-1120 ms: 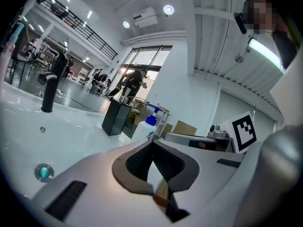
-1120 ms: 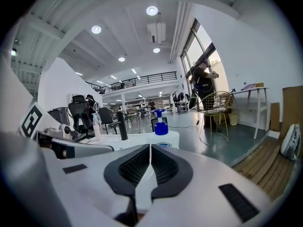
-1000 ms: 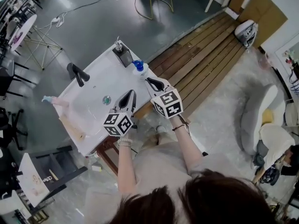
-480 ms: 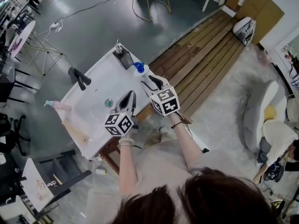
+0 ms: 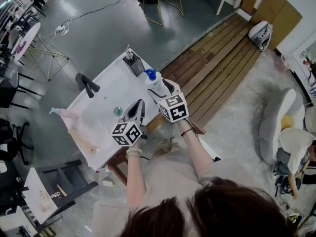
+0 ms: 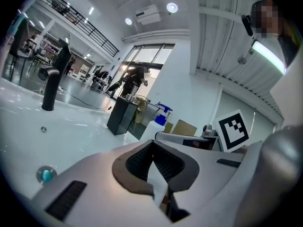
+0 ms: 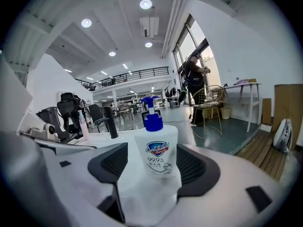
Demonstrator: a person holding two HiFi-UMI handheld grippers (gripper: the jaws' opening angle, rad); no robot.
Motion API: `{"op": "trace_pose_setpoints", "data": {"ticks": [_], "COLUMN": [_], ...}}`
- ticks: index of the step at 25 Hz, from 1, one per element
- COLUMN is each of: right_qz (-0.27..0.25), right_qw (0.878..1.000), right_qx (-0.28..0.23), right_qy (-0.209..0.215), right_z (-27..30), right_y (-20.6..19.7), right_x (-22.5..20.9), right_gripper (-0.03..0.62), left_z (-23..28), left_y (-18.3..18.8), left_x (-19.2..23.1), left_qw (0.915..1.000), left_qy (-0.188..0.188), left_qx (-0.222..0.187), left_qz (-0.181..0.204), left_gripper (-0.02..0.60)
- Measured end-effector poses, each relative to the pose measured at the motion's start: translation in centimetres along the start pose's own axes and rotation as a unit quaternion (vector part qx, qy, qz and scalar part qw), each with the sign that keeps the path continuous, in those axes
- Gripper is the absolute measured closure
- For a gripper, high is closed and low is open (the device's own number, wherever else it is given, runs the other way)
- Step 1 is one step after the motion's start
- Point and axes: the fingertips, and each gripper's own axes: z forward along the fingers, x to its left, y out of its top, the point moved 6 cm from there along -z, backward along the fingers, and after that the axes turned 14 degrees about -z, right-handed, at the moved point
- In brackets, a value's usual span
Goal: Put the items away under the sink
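Your right gripper (image 7: 154,168) has the soap bottle (image 7: 158,145) standing btwn its jaws, which have just been opening. The pads flank it w/o squeezing, so it's released, not gripping. Only the right gripper view shows the label. Head view instead places the bottle on the white sink counter (image 5: 106,90), at its edge beside the black holder (image 5: 134,64). Left gripper (image 6: 152,161) — jaws clenched tip to tip, nothing btwn them, near the drain (image 5: 118,111).
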Motion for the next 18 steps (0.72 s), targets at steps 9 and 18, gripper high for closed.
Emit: {"op": "trace_pose_setpoints", "data": {"ticks": [9, 18], "right_qz": [0.005, 0.000], "right_qw": [1.000, 1.000], "right_qx": [0.001, 0.006], "right_qy": [-0.009, -0.014], "right_z": [1.9, 3.5], "right_y": [-0.1, -0.4], "right_x": [-0.2, -0.6], "right_gripper": [0.249, 0.244], "left_z": [-0.2, -0.6], "left_y": [0.6, 1.1], "left_x": [1.0, 2.0], "left_qw": [0.9999, 0.9996], "left_qy": [0.010, 0.026], "left_qx": [-0.004, -0.011], "left_qz": [-0.003, -0.005], "left_gripper": [0.581, 0.581]}}
